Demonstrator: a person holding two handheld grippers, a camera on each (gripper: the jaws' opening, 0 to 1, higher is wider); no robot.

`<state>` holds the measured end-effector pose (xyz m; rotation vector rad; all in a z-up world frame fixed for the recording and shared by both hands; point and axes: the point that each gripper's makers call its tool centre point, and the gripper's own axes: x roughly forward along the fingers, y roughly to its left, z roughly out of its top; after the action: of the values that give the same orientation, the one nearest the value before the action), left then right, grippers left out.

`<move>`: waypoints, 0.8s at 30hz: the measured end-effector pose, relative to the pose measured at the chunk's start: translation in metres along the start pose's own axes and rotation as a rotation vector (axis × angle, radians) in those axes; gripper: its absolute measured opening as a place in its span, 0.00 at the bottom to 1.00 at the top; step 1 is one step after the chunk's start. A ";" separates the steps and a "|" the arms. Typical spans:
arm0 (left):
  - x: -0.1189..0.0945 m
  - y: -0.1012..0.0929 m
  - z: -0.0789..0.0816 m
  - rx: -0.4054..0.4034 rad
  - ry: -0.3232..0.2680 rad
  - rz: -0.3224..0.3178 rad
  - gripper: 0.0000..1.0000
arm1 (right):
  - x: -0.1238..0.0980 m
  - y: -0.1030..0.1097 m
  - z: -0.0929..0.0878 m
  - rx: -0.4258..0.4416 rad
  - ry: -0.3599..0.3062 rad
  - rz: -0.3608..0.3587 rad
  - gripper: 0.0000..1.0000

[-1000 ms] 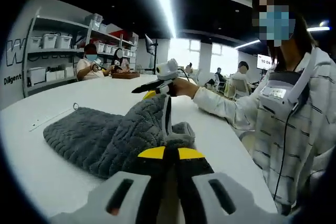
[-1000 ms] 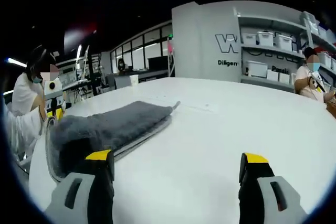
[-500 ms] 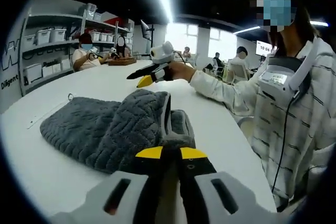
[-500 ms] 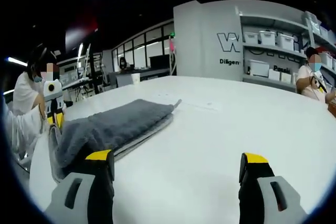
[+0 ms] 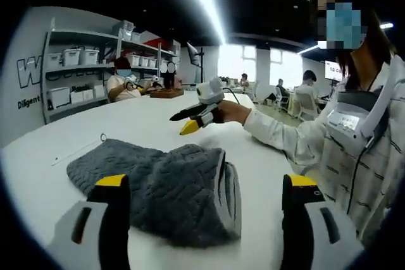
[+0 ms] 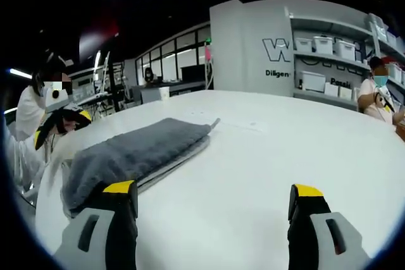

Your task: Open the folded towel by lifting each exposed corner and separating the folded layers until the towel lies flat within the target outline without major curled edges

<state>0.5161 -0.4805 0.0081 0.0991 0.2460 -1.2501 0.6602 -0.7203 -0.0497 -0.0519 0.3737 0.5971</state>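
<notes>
**Left claw lets go of the towel**

In the left gripper view the left claw point(image 5: 202, 210) now stands with its jaws spread wide and nothing between them; half a second ago they were pinched together on a raised fold of the towel point(image 5: 161, 191). The grey towel lies slumped on the white table point(image 5: 139, 121) between and just beyond the jaws, at 12 o'clock from the claw, its near edge doubled over in a thick roll. The fold that stood up earlier has dropped.

At 12 to 1 o'clock beyond the towel, the right claw point(image 5: 188, 123) hangs above the table in a person's hand point(image 5: 228, 112), apart from the cloth; whether its tips are parted is hard to judge from here.

In the right gripper view the right claw point(image 6: 212, 216) has its jaws wide apart over bare table, as before. The towel point(image 6: 136, 153) lies at 10 o'clock, lower than earlier. The left claw point(image 6: 60, 121) at 9 o'clock has lifted clear of the towel's far end.

A shelf point(image 5: 82, 83) holds bins at 10 o'clock.
</notes>
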 end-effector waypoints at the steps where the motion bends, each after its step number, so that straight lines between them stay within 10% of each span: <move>1: 0.000 0.006 0.006 -0.011 -0.027 0.026 0.99 | 0.000 0.000 0.000 0.000 0.001 0.002 1.00; 12: -0.025 0.095 0.032 -0.102 -0.175 0.287 0.99 | 0.004 0.003 -0.006 -0.021 0.036 0.008 1.00; 24: -0.043 0.170 0.004 -0.097 -0.085 0.442 0.96 | 0.004 0.000 -0.013 -0.057 0.074 -0.016 1.00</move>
<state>0.6650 -0.3882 0.0119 0.0140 0.1971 -0.7997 0.6587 -0.7201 -0.0626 -0.1320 0.4279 0.5910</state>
